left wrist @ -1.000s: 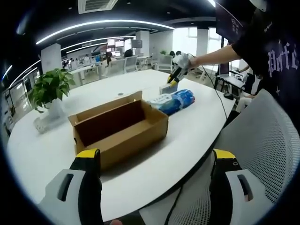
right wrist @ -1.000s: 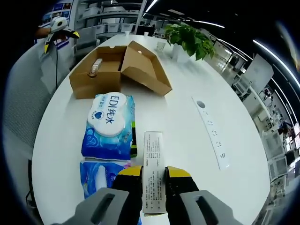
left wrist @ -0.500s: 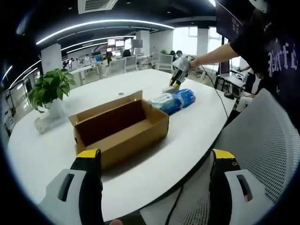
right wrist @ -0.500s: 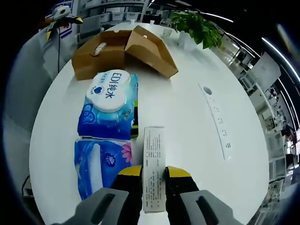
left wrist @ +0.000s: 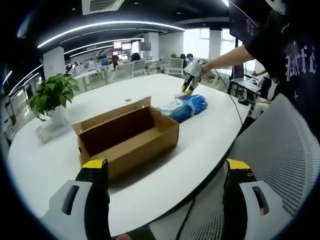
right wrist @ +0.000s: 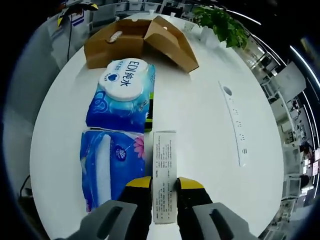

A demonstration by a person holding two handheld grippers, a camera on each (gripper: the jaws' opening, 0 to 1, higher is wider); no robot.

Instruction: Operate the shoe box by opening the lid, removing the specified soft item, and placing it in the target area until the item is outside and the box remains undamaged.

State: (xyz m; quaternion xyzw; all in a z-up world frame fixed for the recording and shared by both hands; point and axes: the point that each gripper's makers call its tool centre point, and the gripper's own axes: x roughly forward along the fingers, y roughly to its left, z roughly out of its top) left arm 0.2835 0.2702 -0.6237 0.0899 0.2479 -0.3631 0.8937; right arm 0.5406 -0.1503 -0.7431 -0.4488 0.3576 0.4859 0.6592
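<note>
The open cardboard shoe box (left wrist: 127,135) stands on the white table (left wrist: 200,145), its lid (right wrist: 172,37) folded back. A small pale item (right wrist: 115,36) lies inside it. Beyond the box lie two soft blue packs: a wipes pack (right wrist: 122,95) and a tissue pack (right wrist: 107,162), end to end. My right gripper (right wrist: 165,184) is shut on a slim white printed carton (right wrist: 165,170) just right of the packs. In the left gripper view the right gripper (left wrist: 189,82) hangs over the packs (left wrist: 185,107). My left gripper (left wrist: 166,165) is open, short of the box's near side.
A potted plant (left wrist: 52,95) stands at the table's left end, also seen as the plant (right wrist: 222,25). A white power strip (right wrist: 235,125) lies right of the carton. A mesh chair back (left wrist: 280,150) and a person's dark shirt (left wrist: 295,55) crowd the right.
My right gripper has drawn back and up a little with the white carton, so more of the tissue pack shows. The left gripper and the box have stayed put.
</note>
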